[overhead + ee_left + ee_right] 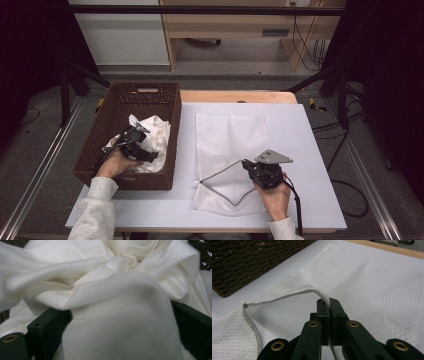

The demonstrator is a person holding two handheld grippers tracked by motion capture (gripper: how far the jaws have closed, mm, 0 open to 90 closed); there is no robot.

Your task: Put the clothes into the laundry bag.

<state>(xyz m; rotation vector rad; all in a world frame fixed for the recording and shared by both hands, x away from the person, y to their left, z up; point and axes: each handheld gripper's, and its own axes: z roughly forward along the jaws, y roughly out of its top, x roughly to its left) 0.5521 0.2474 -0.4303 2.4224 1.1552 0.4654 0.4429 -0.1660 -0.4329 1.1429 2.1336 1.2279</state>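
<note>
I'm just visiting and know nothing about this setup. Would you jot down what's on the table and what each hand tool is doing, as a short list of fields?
Basket: brown woven basket at the table's left, holding white cloth
Mesh bag: white mesh bag flat on the white table, right of the basket
Left gripper: left gripper in the basket, jaws around a fold of cloth
Right gripper: right gripper shut on the bag's zipper edge, lifting it open

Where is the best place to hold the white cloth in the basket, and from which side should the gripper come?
Grip a raised fold on top of the white cloth, coming from above: the basket walls block the sides, and the bunched folds stand up. The left gripper likely already straddles one.
</note>
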